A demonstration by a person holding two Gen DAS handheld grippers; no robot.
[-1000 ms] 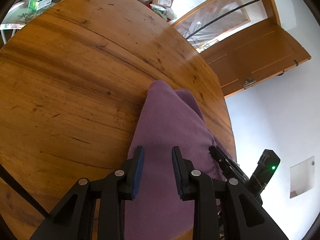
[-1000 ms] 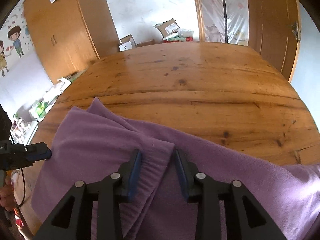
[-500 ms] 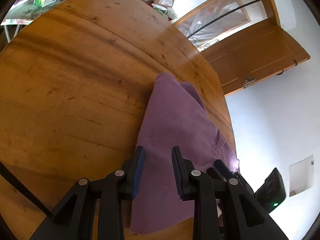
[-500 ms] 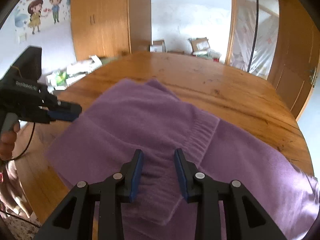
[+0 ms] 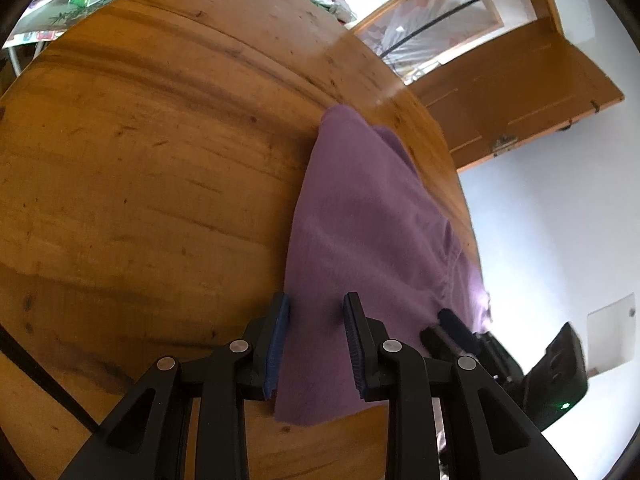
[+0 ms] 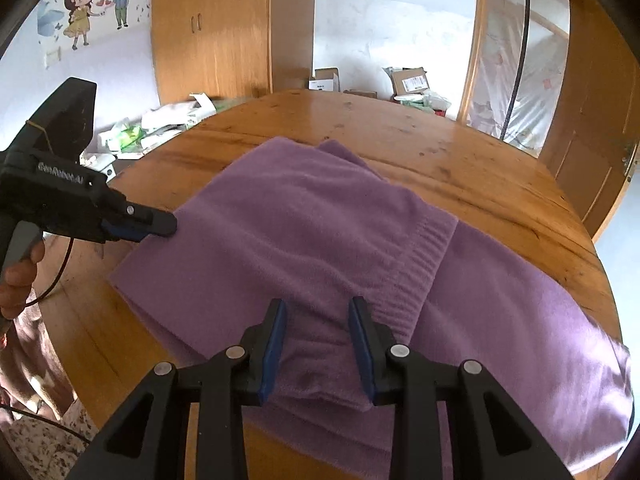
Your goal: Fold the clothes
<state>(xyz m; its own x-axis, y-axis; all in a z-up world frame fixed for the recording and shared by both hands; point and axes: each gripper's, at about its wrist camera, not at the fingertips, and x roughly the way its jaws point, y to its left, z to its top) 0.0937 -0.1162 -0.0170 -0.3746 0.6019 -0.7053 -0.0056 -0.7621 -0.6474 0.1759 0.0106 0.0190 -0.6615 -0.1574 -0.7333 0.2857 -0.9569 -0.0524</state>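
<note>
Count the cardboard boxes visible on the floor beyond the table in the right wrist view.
2. A small white-labelled cardboard box sits behind the wooden table's far edge at centre; an open brown cardboard box sits right of it, by the doorway. Others may be hidden behind the table.

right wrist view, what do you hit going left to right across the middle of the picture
left gripper in a hand → folded purple garment → its ribbed hem band → single purple layer → bare wooden table edge → wooden door
</note>
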